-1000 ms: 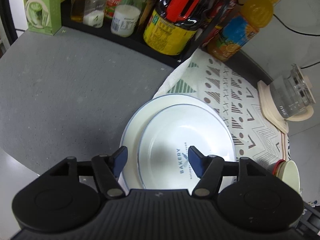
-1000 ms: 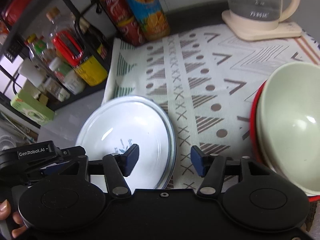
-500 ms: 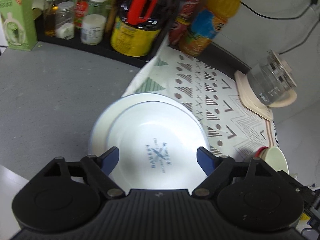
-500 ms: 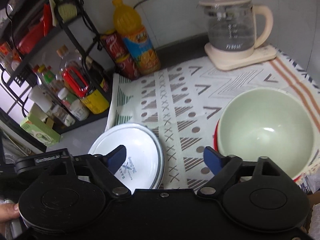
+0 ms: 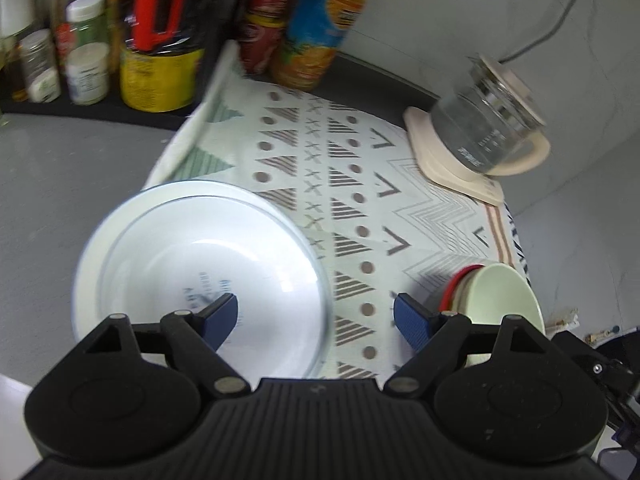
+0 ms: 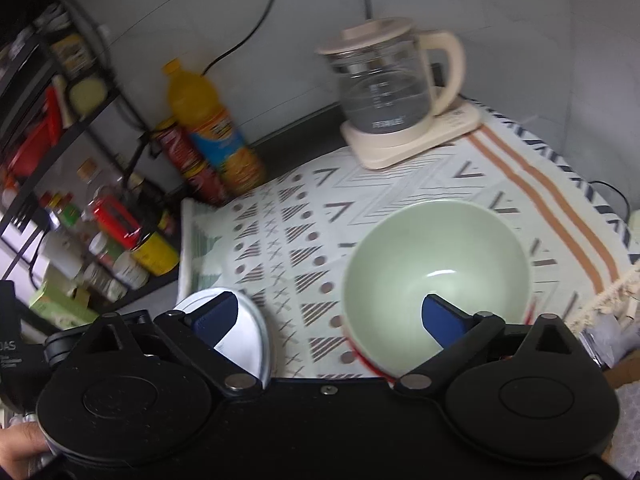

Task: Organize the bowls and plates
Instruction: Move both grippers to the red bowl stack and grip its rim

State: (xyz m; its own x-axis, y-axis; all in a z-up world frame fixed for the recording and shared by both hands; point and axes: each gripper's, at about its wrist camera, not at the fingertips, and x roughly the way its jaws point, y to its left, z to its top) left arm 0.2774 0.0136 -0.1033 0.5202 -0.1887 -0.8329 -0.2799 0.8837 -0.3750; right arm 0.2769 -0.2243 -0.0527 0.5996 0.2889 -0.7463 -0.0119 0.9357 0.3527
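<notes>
Left wrist view: the left gripper (image 5: pixel 316 318) hangs above the worktop (image 5: pixel 60 184) with its two blue-padded fingers (image 5: pixel 219 314) spread wide and nothing between them. The stacked white plates (image 5: pixel 192 264), a smaller one with blurred printed lettering resting inside a larger one, lie below and around the left finger, straddling the left edge of the patterned cloth (image 5: pixel 348 184) where it meets the bare grey worktop. The right finger stands over the cloth, between the plates and the pale green bowl (image 5: pixel 500 296). That bowl sits nested in a red-rimmed bowl (image 5: pixel 450 290) near the cloth's front right corner, just beyond the right finger.

Right wrist view: the right gripper (image 6: pixel 332 320) is likewise fully open and holds nothing. Its left finger (image 6: pixel 214 316) overlaps the white plates (image 6: pixel 244 332) at the cloth's (image 6: pixel 400 188) left edge; its right finger lies over the inside of the pale green bowl (image 6: pixel 436 260), whose red-rimmed bowl (image 6: pixel 370 362) shows only as a thin arc at the near side. Whether the finger touches the bowl cannot be told. Plates and bowls are well apart, with bare cloth between.

Surroundings: a glass kettle (image 6: pixel 388 88) on its cream base (image 6: pixel 408 136) at the cloth's rear right corner; an orange juice bottle (image 6: pixel 216 136) and a red bottle (image 6: pixel 192 164) at the rear left corner; a black rack (image 6: pixel 60 152) of jars and bottles along the worktop's left side.
</notes>
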